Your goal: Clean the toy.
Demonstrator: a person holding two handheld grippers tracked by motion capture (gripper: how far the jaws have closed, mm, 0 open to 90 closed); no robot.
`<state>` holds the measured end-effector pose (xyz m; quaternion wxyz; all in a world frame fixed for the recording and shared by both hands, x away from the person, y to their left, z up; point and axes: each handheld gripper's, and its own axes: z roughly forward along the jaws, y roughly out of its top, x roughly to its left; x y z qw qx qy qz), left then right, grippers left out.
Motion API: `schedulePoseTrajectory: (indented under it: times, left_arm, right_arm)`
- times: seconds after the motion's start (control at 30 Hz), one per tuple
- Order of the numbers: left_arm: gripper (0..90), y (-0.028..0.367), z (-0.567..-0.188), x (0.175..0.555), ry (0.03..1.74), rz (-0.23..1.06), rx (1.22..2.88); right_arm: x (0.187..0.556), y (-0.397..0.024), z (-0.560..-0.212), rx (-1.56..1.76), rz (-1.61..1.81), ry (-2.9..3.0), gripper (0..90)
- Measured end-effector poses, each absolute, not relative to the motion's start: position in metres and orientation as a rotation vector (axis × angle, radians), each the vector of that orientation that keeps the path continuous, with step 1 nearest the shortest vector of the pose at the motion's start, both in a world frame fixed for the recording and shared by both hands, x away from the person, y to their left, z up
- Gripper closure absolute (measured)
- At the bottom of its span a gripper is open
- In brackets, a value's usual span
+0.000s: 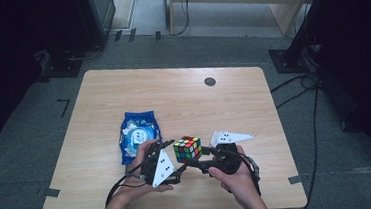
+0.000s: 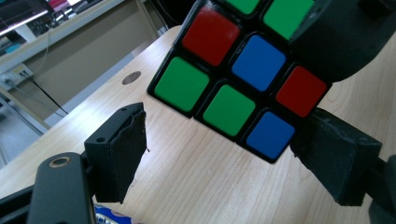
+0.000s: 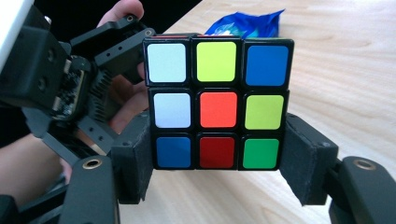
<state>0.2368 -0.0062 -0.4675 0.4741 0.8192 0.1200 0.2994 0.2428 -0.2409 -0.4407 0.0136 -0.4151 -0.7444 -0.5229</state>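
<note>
1. Right gripper (image 3: pixel 217 177) fingers (image 3: pixel 135 163) are clamped on the bottom layer of the Rubik's cube (image 3: pixel 217 102), one pad on each side face; upper two layers stick out past the tips, probably so they stay free to turn
2. The cube is off the worktop (image 1: pixel 172 90), held in the air between the two grippers, near the person's edge; a bare strip of wood shows beneath it in the left gripper view
3. Left gripper (image 2: pixel 224 154) fingers (image 2: pixel 121 149) are released: the pad on the left of that view stands clear of the cube (image 2: pixel 238 79), the other (image 2: pixel 336 158) sits just at its lower corner; can't tell if it touches, no clamp either way
4. Judgement: one tool holds the base, the other lines up on a free layer, so a twist looks like the next move. Left fingers need to straddle a layer squarely first, they're skewed to the cube now
5. Risk: the grip covers one layer only, so torque from a twist could slip the cube in the pads
6. Outward: blue snack packet (image 1: pixel 138 134) lies flat beyond the left gripper (image 1: pixel 161 167), near it but apart, not involved. A small dark disc (image 1: pixel 210 81) sits near the worktop's far edge, well apart from the right gripper (image 1: pixel 218 161)
</note>
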Motion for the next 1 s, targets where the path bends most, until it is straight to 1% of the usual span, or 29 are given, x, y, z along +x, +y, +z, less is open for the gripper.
schedulePoseTrajectory:
  times: [0.2,0.33,0.47,0.6,0.7,0.8,0.87,1.0]
  left_arm:
    - [21.7,-0.015,-0.474,0.231,0.234,0.787,2.028]
    - [30.3,-0.02,-0.479,0.229,0.213,0.809,2.037]
    - [33.4,-0.024,-0.485,0.227,0.212,0.854,2.056]
    - [33.6,-0.02,-0.482,0.231,0.258,0.779,2.05]
    - [33.6,-0.014,-0.48,0.238,0.325,0.727,2.035]
    - [33.6,-0.007,-0.478,0.244,0.39,0.676,2.005]
    - [33.6,-0.003,-0.477,0.246,0.425,0.658,1.982]
    - [33.6,0.002,-0.474,0.248,0.471,0.629,1.954]
  right_arm:
    - [0.246,-0.24,-0.445,-1.29,-1.544,-2.307,34.7]
    - [0.249,-0.239,-0.45,-1.301,-1.518,-2.291,34.7]
    - [0.25,-0.236,-0.453,-1.308,-1.495,-2.288,34.6]
    - [0.251,-0.238,-0.453,-1.279,-1.542,-2.291,33.4]
    - [0.251,-0.252,-0.443,-1.255,-1.638,-2.271,34.6]
    - [0.251,-0.27,-0.434,-1.301,-1.729,-2.249,34.6]
    - [0.255,-0.284,-0.436,-1.407,-1.763,-2.281,35.1]
    - [0.263,-0.303,-0.455,-1.696,-1.746,-2.271,39.3]
